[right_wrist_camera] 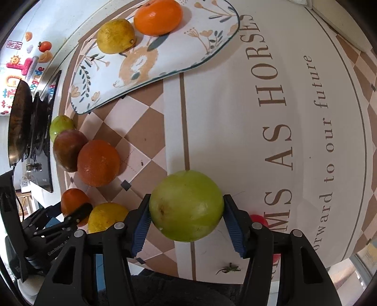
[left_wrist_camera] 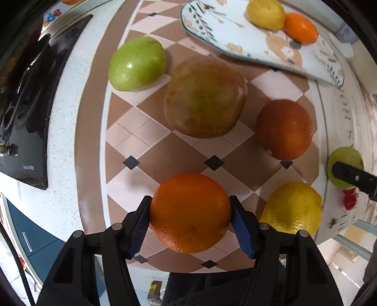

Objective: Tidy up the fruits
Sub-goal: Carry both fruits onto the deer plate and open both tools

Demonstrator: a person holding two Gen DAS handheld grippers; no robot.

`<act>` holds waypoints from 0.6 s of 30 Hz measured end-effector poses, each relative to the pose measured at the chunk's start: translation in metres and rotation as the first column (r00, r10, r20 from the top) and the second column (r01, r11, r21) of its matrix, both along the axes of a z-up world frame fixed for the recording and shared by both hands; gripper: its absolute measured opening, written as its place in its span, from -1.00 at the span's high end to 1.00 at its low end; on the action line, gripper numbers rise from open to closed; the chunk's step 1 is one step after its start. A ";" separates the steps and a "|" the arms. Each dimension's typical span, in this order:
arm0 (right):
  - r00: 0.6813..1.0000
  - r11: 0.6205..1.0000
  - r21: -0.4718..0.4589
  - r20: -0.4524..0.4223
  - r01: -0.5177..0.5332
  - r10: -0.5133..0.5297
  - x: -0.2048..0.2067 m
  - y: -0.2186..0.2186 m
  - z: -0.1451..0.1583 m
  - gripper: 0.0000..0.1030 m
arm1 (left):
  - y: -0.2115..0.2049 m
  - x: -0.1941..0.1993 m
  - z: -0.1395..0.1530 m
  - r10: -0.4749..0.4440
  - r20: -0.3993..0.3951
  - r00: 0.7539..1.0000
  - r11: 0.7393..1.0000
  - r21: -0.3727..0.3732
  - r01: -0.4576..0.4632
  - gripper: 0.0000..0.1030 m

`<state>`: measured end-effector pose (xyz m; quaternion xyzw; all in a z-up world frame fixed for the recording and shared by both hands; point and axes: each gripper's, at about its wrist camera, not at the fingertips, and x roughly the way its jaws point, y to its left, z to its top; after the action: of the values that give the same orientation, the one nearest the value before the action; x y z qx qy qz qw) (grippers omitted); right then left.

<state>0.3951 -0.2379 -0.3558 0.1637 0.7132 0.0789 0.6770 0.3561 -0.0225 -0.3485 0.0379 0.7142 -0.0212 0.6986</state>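
Observation:
My left gripper (left_wrist_camera: 190, 213) is shut on an orange (left_wrist_camera: 190, 211) over the checkered mat (left_wrist_camera: 141, 131). Ahead lie a green apple (left_wrist_camera: 137, 63), a mango (left_wrist_camera: 205, 97), a dark orange (left_wrist_camera: 285, 129) and a lemon (left_wrist_camera: 292, 208). My right gripper (right_wrist_camera: 186, 217) is shut on a green apple (right_wrist_camera: 186, 206) over the white lettered part of the mat. The patterned plate (right_wrist_camera: 179, 54) holds a lemon (right_wrist_camera: 115, 35) and an orange (right_wrist_camera: 157, 16); the plate also shows in the left wrist view (left_wrist_camera: 226, 35). The left gripper shows at the lower left of the right wrist view (right_wrist_camera: 77, 213).
A black stove (left_wrist_camera: 26, 106) with a pan (right_wrist_camera: 20, 122) lies to the left on the white counter (left_wrist_camera: 63, 141). A small red object (right_wrist_camera: 259, 220) sits behind the right gripper. The counter's front edge runs just below both grippers.

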 end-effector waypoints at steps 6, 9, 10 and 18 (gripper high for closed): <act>0.997 0.998 0.068 0.070 0.019 -0.024 0.022 -0.002 0.036 -0.18 | 0.002 0.028 0.069 0.020 0.085 0.996 0.994 -0.107 -0.011 -0.20; 0.994 0.997 0.076 0.107 0.008 -0.016 0.053 0.000 0.051 -0.18 | -0.005 0.062 0.102 0.008 0.131 0.991 0.988 -0.155 0.013 -0.20; 0.994 0.998 0.069 0.112 0.000 -0.008 0.064 0.001 0.053 -0.18 | -0.005 0.073 0.107 0.010 0.145 0.989 0.986 -0.167 0.015 -0.20; 0.997 0.999 0.014 0.068 -0.032 0.031 0.149 0.006 0.029 -0.18 | -0.015 0.204 0.073 0.017 0.110 0.994 0.991 -0.135 -0.002 -0.20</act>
<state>0.5437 -0.2323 -0.3266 0.1547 0.6916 0.1003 0.6984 0.5605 -0.0371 -0.2759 -0.0114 0.6713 -0.0638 0.7383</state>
